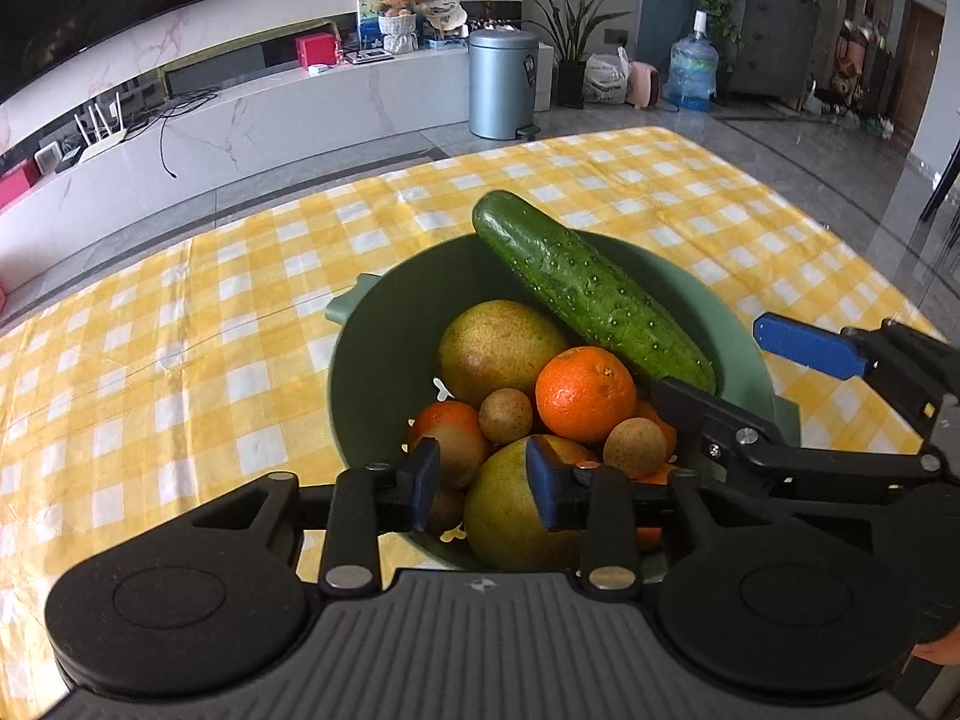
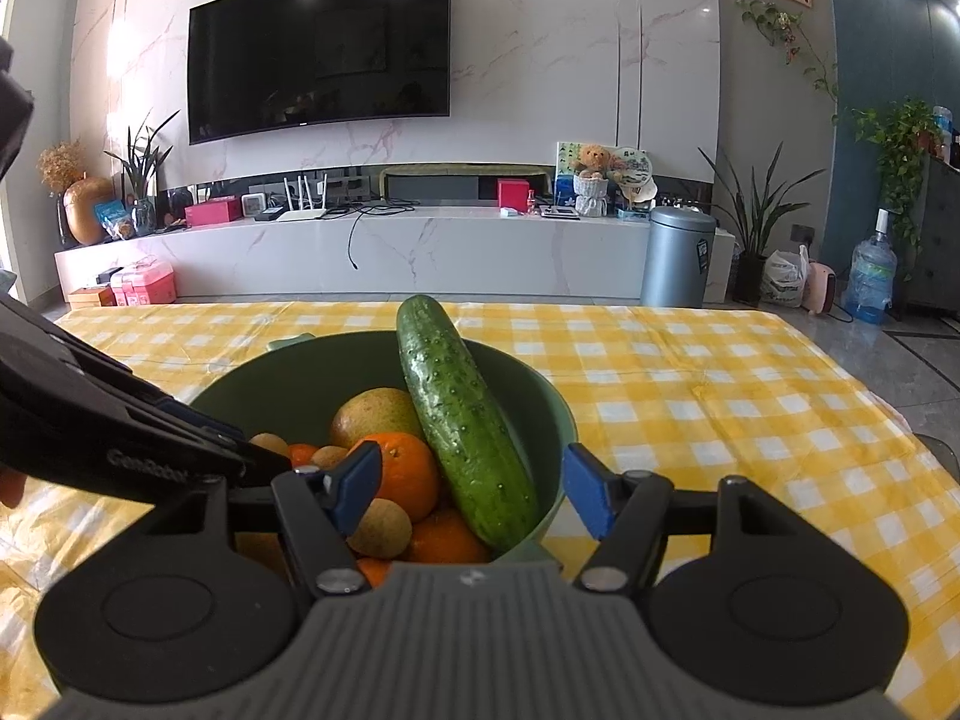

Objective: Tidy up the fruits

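The cucumber (image 2: 465, 420) lies tilted in the green bowl (image 1: 360, 372), its far tip propped on and overhanging the far rim, its near end buried among the fruit. Beside it sit a large orange (image 1: 585, 393), two yellow-green pears (image 1: 501, 348), small brown longans (image 1: 505, 415) and further oranges underneath. The bowl stands on a table with a yellow checked tablecloth (image 1: 180, 330).

The right gripper (image 2: 474, 492) hovers at the near rim, fingers spread wide and empty, bracketing the cucumber's lower end. The left gripper (image 1: 483, 489) hangs over the near side of the bowl, fingers parted and holding nothing, above a pear and a longan.

Probable step: extract the cucumber. Recommended procedure:
- Grip it on the mid-body, across its width, not at the tapered end.
- Close firmly; the bumpy skin appears wet and may slip.
- Lift along its long axis, away from the orange, so that the round fruit does not roll.
- Keep the left gripper clear, or steady the bowl rim.
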A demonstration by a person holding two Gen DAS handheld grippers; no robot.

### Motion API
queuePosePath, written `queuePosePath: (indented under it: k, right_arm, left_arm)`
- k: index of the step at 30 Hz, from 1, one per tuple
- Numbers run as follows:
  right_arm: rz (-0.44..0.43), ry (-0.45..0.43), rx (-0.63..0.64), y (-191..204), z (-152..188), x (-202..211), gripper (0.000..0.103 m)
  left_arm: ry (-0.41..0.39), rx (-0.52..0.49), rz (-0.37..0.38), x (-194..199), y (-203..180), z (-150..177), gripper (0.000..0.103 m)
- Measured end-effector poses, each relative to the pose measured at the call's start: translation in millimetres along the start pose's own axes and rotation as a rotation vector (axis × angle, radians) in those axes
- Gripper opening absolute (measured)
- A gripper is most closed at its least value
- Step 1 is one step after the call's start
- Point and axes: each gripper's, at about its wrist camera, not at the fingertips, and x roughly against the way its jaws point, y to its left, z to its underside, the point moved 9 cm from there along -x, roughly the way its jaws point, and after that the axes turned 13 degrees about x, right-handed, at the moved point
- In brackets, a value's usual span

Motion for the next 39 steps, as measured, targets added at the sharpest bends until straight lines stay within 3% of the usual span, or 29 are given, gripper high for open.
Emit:
queuePosePath:
  k: [12,20,29,34,39]
  right_arm:
    - [-0.065,0.064,-0.112,-15,-12,14,0.086]
    - [-0.083,0.101,-0.151,-21,-43,52,0.096]
    - [-0.037,0.066,-0.110,-6,-61,108,0.096]
    - [-0.060,0.046,-0.125,7,-58,129,0.099]
    - [-0.031,0.044,-0.085,22,-45,142,0.099]
  left_arm:
    - [-0.145,0.060,0.035,74,5,-20,0.066]
    - [-0.230,0.086,0.032,126,5,-23,0.069]
    - [-0.363,0.104,-0.078,163,9,-7,0.073]
    - [-0.395,0.123,-0.116,176,16,6,0.080]
    - [-0.408,0.094,-0.195,177,22,23,0.087]
